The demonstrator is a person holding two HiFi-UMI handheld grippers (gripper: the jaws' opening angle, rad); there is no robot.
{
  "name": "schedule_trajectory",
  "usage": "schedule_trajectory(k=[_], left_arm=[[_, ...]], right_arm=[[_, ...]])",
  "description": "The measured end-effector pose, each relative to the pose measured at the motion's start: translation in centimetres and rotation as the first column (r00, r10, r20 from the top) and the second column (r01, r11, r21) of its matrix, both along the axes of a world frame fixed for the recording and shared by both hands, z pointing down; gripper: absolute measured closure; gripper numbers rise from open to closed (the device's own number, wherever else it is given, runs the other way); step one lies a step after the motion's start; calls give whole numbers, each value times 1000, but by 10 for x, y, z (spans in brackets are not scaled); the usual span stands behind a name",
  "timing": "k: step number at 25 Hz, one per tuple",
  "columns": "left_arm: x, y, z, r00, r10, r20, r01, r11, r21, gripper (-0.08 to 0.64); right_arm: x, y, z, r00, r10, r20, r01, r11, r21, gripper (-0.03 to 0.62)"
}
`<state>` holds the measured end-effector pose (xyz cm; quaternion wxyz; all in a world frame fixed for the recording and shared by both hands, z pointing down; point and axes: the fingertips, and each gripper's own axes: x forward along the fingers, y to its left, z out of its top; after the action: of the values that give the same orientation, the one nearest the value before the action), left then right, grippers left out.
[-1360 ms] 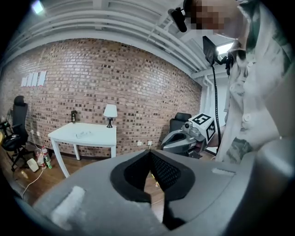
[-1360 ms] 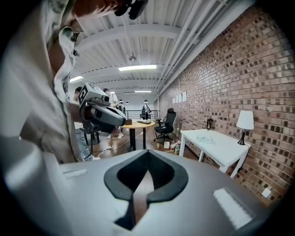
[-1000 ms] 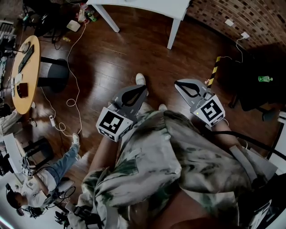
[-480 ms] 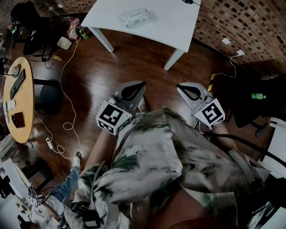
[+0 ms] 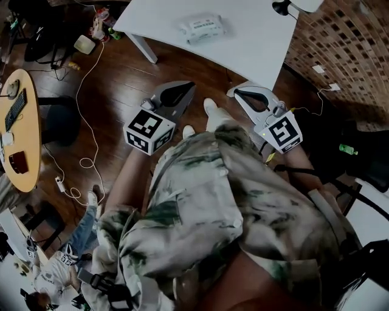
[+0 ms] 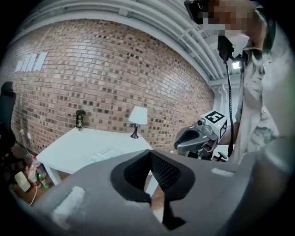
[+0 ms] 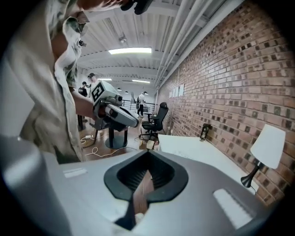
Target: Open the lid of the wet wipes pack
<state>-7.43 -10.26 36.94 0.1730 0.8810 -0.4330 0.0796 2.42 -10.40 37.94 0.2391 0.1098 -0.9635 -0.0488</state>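
The wet wipes pack [image 5: 202, 27] lies flat on a white table [image 5: 255, 42] at the top of the head view, its lid down as far as I can tell. In the left gripper view the pack [image 6: 105, 153] is a pale shape on the tabletop [image 6: 73, 143]. My left gripper [image 5: 188, 85] hangs over the wooden floor, short of the table's near edge, jaws together and empty. My right gripper [image 5: 239, 92] is level with it beside a table leg, also shut and empty. Both are well apart from the pack.
A small lamp [image 5: 284, 7] stands at the table's far right corner, by the brick wall [image 5: 340, 42]. Cables [image 5: 91, 91] trail over the floor on the left, near a round wooden desk [image 5: 21, 140]. A seated person [image 5: 61, 267] is at lower left.
The table and the pack have come closer and lower in the head view. Both grippers have moved forward to the table's near edge, still shut and empty.
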Motion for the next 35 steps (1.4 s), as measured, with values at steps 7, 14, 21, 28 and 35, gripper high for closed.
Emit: schedule_trajectory(k=[7, 14, 21, 28, 35], left_arm=[[-31, -106, 48, 992, -123, 19, 124, 987, -103, 558], [-48, -185, 107, 976, -207, 72, 217, 959, -185, 558], [-55, -215, 162, 959, -261, 106, 281, 914, -291, 560], [-64, -231, 187, 946, -305, 110, 324, 879, -349, 560], [-60, -230, 203, 947, -279, 158, 319, 868, -380, 560]], right_arm=[[-41, -113, 21, 992, -117, -52, 120, 992, 49, 584], [-71, -194, 65, 948, -283, -146, 293, 954, 59, 560], [-91, -233, 117, 884, -400, -242, 425, 904, 56, 556], [-113, -249, 149, 839, -463, -286, 490, 871, 29, 529], [-119, -240, 166, 782, -528, -330, 570, 821, 38, 518]])
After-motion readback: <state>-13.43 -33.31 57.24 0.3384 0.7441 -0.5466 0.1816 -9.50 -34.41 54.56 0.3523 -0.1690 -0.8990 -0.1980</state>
